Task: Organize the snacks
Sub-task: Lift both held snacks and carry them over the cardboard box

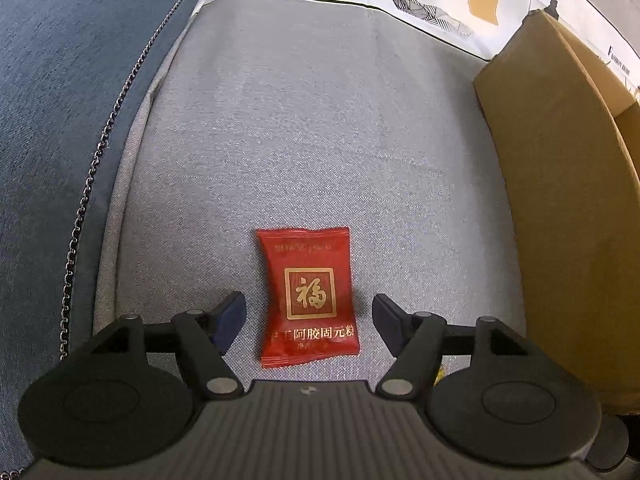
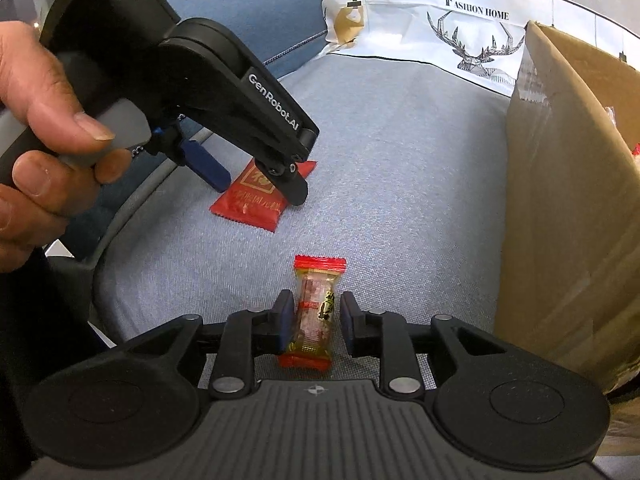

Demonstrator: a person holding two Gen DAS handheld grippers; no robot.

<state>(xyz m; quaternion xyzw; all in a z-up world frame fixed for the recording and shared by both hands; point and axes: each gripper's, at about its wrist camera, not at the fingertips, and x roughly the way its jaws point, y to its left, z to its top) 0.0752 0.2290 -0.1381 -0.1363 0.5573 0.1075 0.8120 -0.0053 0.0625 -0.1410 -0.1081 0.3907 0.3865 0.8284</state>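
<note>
A red snack packet with gold characters lies flat on the grey sofa cushion. My left gripper is open, its fingers on either side of the packet and apart from it. In the right wrist view the same packet lies under the left gripper. A small clear candy with red ends lies between the pads of my right gripper. The jaws are narrowed around it; the left pad is close to the wrapper and a small gap shows at the right pad.
An open cardboard box stands on the cushion at the right, also in the right wrist view. A white deer-print pillow is behind. A blue sofa arm with a chain trim is to the left.
</note>
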